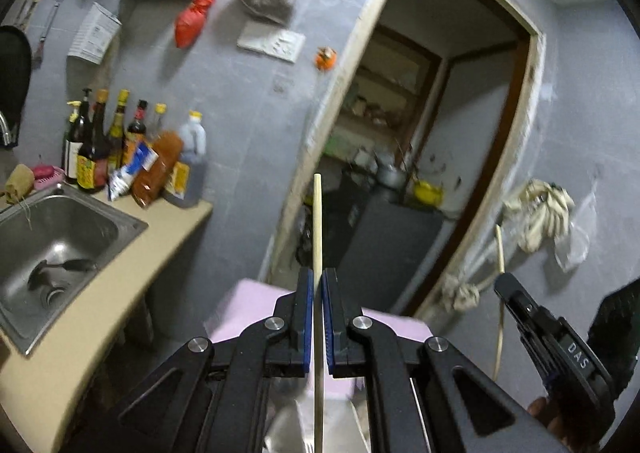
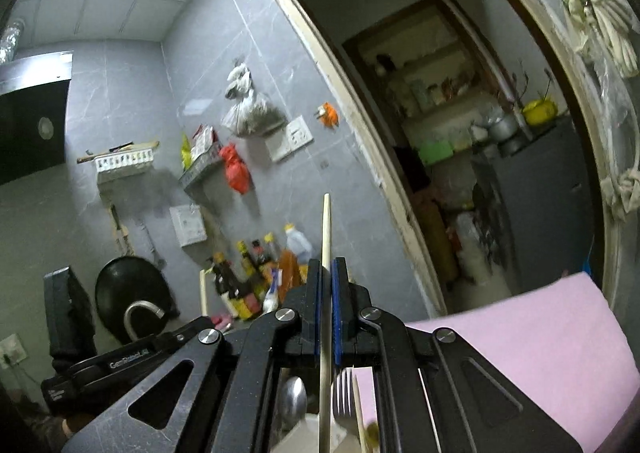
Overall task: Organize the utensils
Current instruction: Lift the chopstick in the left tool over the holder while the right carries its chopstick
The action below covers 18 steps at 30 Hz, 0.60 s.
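Note:
My left gripper is shut on a pale wooden chopstick, which stands upright between the blue pads and runs down past the frame's lower edge. In the same view my right gripper sits at the right, shut on a second chopstick. In the right wrist view that right gripper clamps its chopstick upright. Below its fingers a metal fork and a spoon stand in a white holder. Both grippers are raised, facing the grey tiled wall and a doorway.
A steel sink is set in a beige counter at the left, with sauce bottles behind it. A pink surface lies under the grippers. An open doorway and a hung mop are at the right.

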Each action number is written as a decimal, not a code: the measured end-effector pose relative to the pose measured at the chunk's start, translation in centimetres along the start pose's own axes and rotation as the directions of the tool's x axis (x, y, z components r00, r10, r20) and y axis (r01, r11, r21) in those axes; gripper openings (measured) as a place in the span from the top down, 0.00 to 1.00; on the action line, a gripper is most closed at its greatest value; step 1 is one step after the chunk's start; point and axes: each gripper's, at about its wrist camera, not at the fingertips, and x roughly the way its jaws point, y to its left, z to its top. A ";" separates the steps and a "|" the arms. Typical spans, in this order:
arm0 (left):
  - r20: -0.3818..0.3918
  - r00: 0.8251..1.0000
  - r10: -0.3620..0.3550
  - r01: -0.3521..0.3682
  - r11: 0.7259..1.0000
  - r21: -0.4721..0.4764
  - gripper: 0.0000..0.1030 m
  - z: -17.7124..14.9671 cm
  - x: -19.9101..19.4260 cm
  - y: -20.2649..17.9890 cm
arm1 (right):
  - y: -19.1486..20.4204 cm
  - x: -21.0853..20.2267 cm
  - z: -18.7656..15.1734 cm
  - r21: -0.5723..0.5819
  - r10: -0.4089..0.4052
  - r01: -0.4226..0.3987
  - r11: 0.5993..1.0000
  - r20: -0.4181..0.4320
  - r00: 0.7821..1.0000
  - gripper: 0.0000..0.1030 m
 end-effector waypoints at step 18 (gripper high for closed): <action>0.157 0.987 0.037 -0.030 0.999 -0.045 0.95 -3.1 1.3 2.8 | -0.1 1.9 -3.6 0.054 -0.214 0.209 0.976 0.123 0.969 0.96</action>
